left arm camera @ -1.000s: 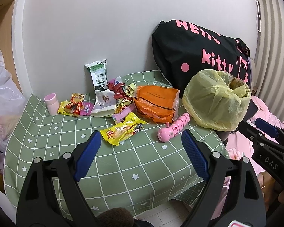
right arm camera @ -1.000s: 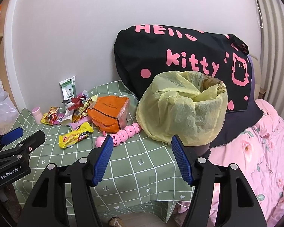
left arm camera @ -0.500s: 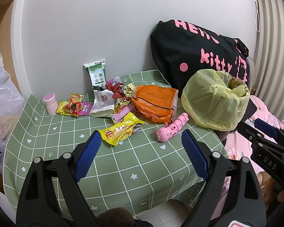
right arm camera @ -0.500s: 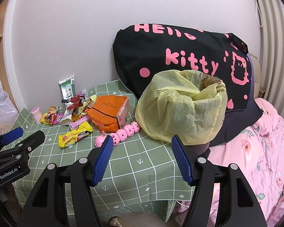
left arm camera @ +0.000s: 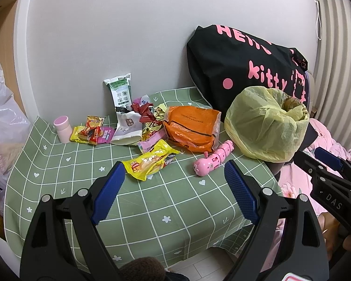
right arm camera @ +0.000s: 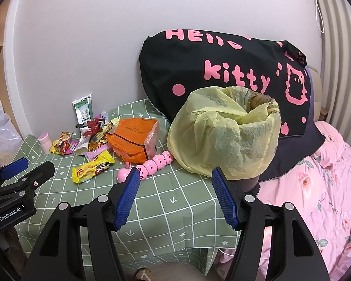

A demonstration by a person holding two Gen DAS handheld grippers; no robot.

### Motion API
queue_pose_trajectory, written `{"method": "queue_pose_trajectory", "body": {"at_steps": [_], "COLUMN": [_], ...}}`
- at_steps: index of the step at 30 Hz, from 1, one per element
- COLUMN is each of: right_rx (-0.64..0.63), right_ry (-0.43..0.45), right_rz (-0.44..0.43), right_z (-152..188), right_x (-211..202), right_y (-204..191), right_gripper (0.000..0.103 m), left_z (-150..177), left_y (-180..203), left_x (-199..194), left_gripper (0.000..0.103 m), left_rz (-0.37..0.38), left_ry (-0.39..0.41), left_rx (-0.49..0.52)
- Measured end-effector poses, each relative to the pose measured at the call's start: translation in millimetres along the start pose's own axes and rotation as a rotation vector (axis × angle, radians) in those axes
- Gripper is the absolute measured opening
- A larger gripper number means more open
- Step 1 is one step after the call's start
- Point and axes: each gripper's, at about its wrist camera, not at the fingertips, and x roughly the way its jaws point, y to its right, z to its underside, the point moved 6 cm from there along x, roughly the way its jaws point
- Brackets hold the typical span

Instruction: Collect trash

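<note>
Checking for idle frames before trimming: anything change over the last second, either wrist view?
Almost nothing. The left gripper and right gripper drifted only slightly; both are open and empty as before. The yellow snack wrapper, orange plastic bag, pink segmented toy and yellow-lined trash bin lie untouched on the green checked tablecloth.

Plain white wall (right arm camera: 86,35), green checked tablecloth (right arm camera: 175,201), pink floral bedding (right arm camera: 320,187), ribbed curtain (left arm camera: 339,53)
</note>
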Motion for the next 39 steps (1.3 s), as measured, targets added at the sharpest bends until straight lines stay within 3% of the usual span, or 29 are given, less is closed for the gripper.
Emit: {"method": "queue_pose_trajectory", "body": {"at_steps": [18, 24, 32, 34, 39], "right_rx": [0.002, -0.013, -0.062, -0.071, -0.099], "right_ry": [-0.032, -0.066, -0.089, -0.106, -0.134], "right_rz": [-0.031, -0.087, -0.130, -0.131, -0.119], "right_z": [-2.9, -7.6, -22.6, -25.7, -38.9], "right_x": [24.1, 49.7, 97.4, 110.8, 141.3], "right_y": [-10.2, -28.0, -53.9, -57.7, -67.0], "right_gripper": [0.060, 0.060, 0.060, 0.060, 0.060], "left_z": [-0.8, 1.4, -25.1, -31.4, -40.0], "left_y": [-23.9, -55.8, -104.3, -117.3, -147.1], "left_x": [13.4, 34.5, 63.6, 79.3, 121.6], "left_gripper": [0.083, 0.083, 0.086, 0.091, 0.091], "left_rz": [-0.026, -0.051, -0.092, -0.082, -0.108], "left_ry": [-0.020, -0.065, -0.047, -0.068, -0.151], "left_rx": [-0.033, -0.093, -0.139, -0.157, -0.175]}}
